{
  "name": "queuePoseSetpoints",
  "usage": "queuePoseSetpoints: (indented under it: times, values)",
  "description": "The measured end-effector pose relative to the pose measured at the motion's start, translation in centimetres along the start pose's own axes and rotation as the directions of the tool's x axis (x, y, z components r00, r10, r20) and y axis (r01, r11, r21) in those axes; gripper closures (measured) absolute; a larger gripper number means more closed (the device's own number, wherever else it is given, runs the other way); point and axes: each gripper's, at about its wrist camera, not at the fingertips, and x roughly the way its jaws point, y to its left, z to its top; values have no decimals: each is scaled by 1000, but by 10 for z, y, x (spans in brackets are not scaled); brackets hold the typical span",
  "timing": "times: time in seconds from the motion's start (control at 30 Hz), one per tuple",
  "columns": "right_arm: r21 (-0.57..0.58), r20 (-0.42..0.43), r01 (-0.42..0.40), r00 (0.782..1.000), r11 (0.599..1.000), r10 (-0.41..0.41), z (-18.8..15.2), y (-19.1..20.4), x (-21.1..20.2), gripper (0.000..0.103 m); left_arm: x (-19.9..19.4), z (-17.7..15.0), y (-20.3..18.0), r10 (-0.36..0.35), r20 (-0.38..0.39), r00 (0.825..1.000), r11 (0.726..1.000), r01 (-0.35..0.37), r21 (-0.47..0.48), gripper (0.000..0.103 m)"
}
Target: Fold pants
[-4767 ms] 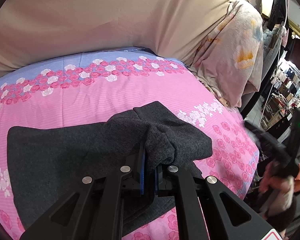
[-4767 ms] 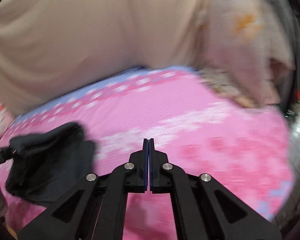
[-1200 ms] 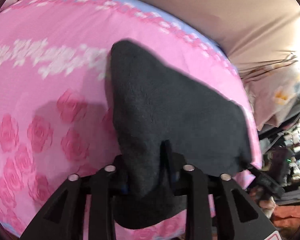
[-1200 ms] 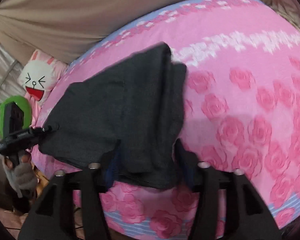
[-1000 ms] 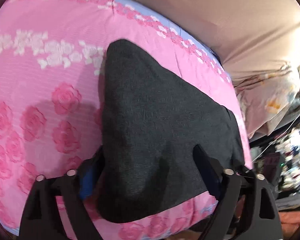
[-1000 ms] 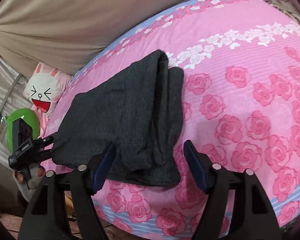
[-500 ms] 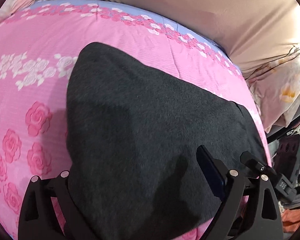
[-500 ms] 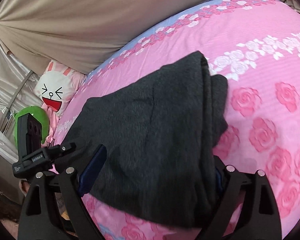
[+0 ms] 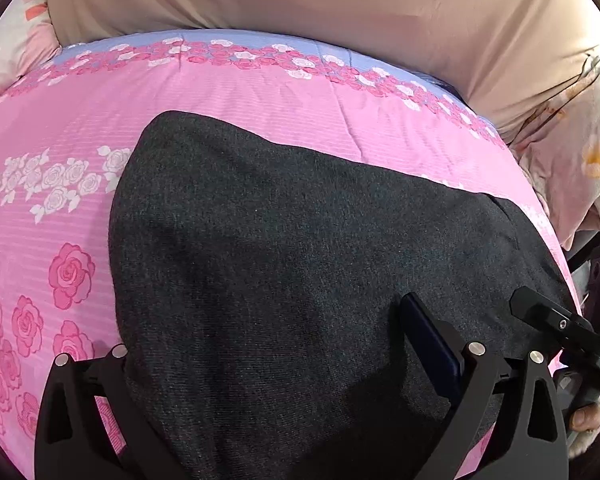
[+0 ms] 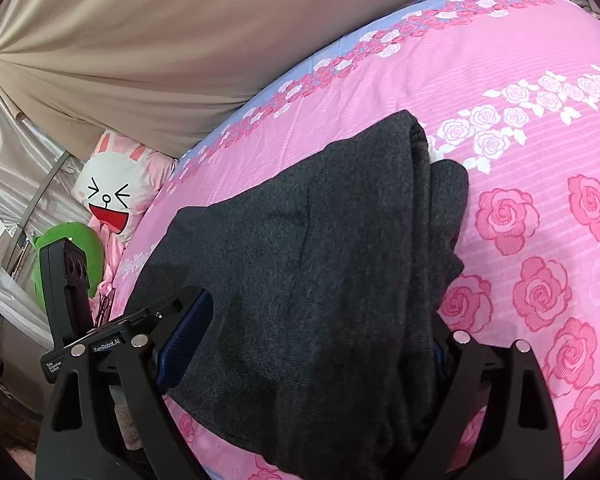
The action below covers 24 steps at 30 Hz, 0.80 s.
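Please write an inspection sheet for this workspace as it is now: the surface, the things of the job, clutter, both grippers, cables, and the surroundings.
Surface: pink bedspread with rose print and a blue band at its far edge.
Job's things: dark grey pants, folded in layers, lying flat on the bedspread.
Clutter: nothing seen on the bedspread.
Grippers: left gripper open wide, astride the pants' near edge; right gripper open, its jaws have just been opening, the pants lie between them unpinched.
Cables: nothing seen.
Surroundings: beige curtain behind the bed; cartoon rabbit pillow and green plush at one end; floral pillow at the other.
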Motion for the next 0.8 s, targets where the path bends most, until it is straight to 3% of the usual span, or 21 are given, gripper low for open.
queuePoseSetpoints:
  times: [0.07,0.13,0.2,0.27,0.3,0.43,0.67,0.8]
  values:
    - [-3,4,15,1000,1000,-15,-1,1,-1,16,0,0,-1,6,-6,1000,1000,-6,2,6]
    - [-4,14,62,998,998,-62,-3,2,-3,28,-2,0,-1,13,-13,1000,1000,-13,-2,9]
    - [-1,13,93,996,996,-93,-5,-1,-5,58,-4,0,-1,36,-18,999,999,-36,-3,19]
    - [30,13,67,998,997,-68,-6,-8,-9,66,-8,0,1,41,-28,999,999,-42,-7,36]
    - [38,12,61,998,997,-61,-8,-10,-11,67,-10,-1,1,40,-34,999,999,-40,-6,40]
    - [29,26,73,997,997,-73,-14,-3,-18,71,-25,-2,0,64,-23,998,998,-64,-5,79]
    - [-39,29,47,999,998,-46,-33,29,-62,73,-85,-13,-4,-91,6,996,996,91,14,82]
    - [-141,98,14,995,990,0,-43,65,-111,73,-146,-25,-10,-205,77,976,977,199,79,82]
